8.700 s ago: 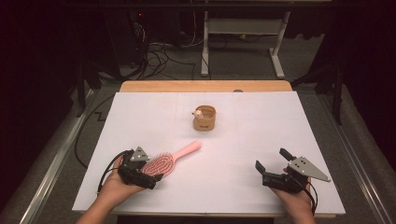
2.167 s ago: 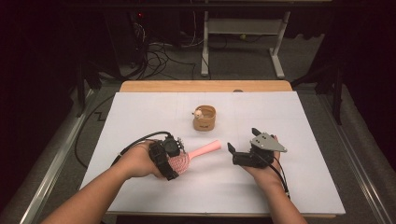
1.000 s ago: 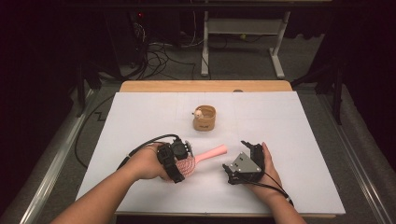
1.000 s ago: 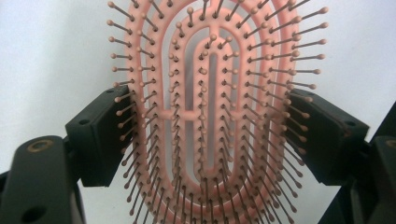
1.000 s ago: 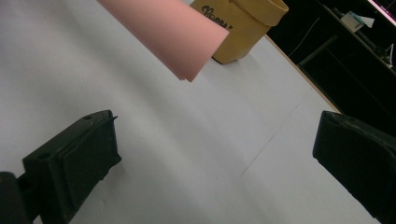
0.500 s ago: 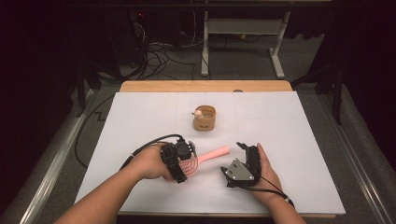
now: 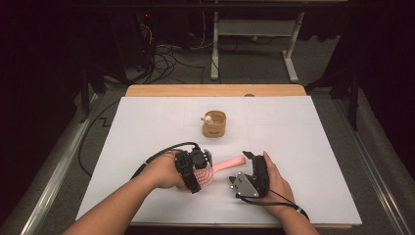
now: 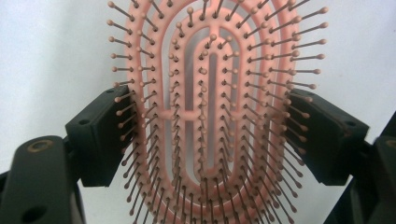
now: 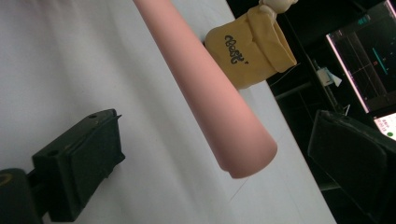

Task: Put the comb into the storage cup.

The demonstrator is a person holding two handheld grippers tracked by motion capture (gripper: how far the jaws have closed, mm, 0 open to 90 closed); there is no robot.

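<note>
The left tool (image 7: pixel 203 166) is clamped across the hairbrush (image 7: pixel 215 169) head near the bench's (image 7: pixel 147 122) front edge. Its handle runs rightward, ending between the spread jaws of the right tool (image 7: pixel 247 159).

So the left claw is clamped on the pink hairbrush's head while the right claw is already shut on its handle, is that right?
Not quite: the right claw is open, not shut on the handle. In the right gripper view its jaws stand wide apart on either side of the handle's end without touching it. The rest holds: the left claw grips the pink hairbrush by its head.
</note>
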